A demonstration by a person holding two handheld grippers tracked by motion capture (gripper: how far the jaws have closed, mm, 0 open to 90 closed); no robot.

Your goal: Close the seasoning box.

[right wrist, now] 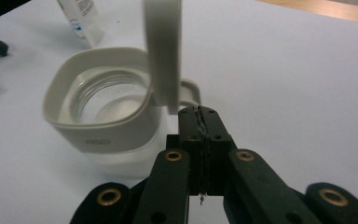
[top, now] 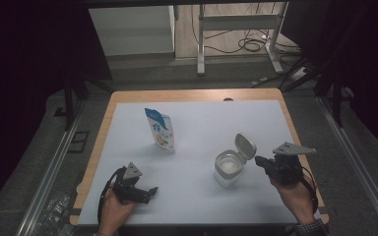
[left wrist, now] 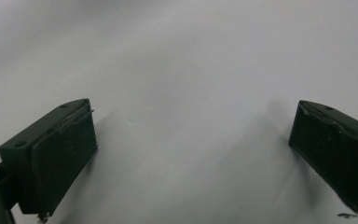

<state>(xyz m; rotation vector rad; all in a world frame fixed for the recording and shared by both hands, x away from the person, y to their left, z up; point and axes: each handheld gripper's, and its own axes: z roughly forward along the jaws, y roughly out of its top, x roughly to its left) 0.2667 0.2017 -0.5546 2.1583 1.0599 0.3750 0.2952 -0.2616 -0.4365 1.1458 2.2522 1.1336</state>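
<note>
Now we have the right claw (right wrist: 200, 114) pressed fully shut and empty, its tips just beside the hinge of the jar (right wrist: 105, 112), whose flip lid (right wrist: 163, 51) stands upright straight ahead of them. Well away from the jar, our left claw (top: 150, 191) gapes wide over the bare worktop (top: 202, 118).

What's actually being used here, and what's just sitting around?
In use:
- clear jar with its hinged lid flipped up
- right gripper, jaws shut, right beside the lid
- blue and white pouch, standing upright, perhaps meant for the jar

Just there:
- left gripper, jaws open, resting on the white mat
- cables on the floor beyond the table
</note>
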